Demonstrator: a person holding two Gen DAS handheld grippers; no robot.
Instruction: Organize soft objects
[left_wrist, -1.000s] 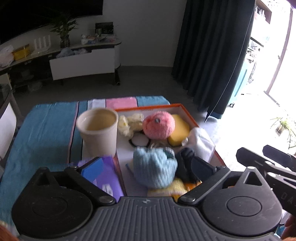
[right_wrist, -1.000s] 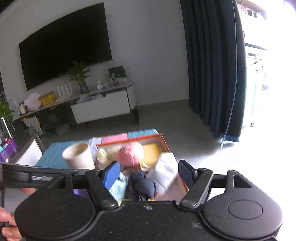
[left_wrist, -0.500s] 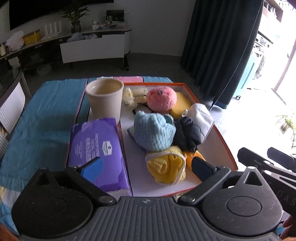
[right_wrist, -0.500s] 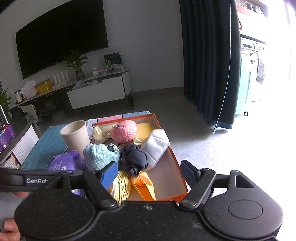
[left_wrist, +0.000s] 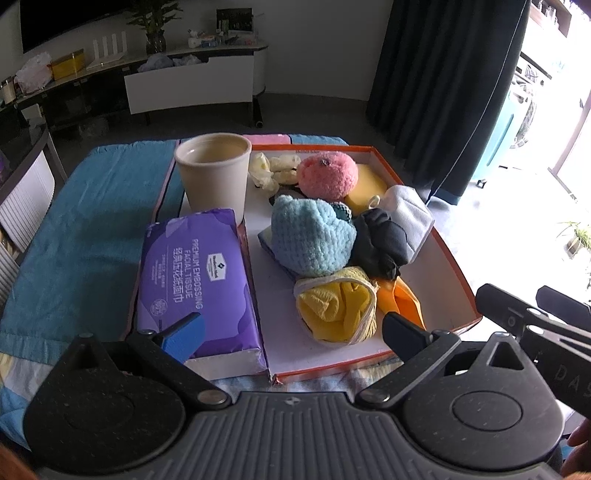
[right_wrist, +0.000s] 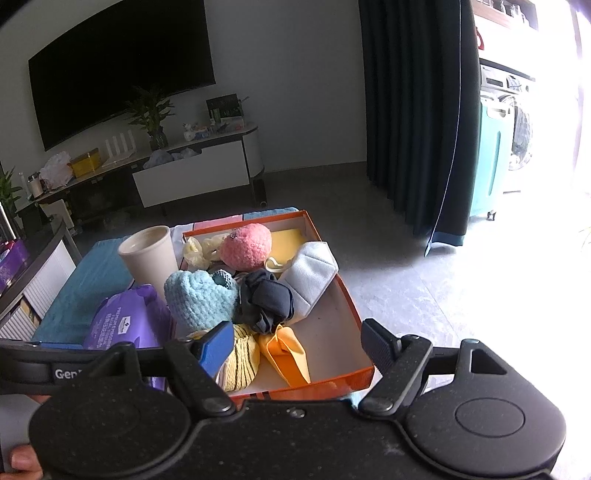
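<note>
An orange-rimmed white box (left_wrist: 458, 273) (right_wrist: 351, 306) holds several soft things: a light blue knitted piece (left_wrist: 310, 236) (right_wrist: 199, 295), a pink plush ball (left_wrist: 327, 175) (right_wrist: 245, 245), a dark cloth (left_wrist: 382, 242) (right_wrist: 266, 299), a rolled yellow cloth (left_wrist: 336, 308) (right_wrist: 240, 358), an orange cloth (left_wrist: 400, 299) (right_wrist: 286, 350), a white mask (left_wrist: 408, 210) (right_wrist: 314, 269) and a yellow sponge (left_wrist: 365, 182). My left gripper (left_wrist: 293, 332) is open and empty above the box's near edge. My right gripper (right_wrist: 297, 345) is open and empty, just right of it.
A purple facial tissue pack (left_wrist: 195, 284) (right_wrist: 125, 321) lies left of the box. A cream cup (left_wrist: 212, 171) (right_wrist: 149, 253) stands behind it. All rest on a blue cloth-covered table (left_wrist: 92, 214). A TV stand (right_wrist: 192, 173) and dark curtain (right_wrist: 413, 110) are beyond.
Both grippers have pulled back and risen, so the whole box, tissue pack and near edge now show. Nothing was gripped; the objects have not moved.
</note>
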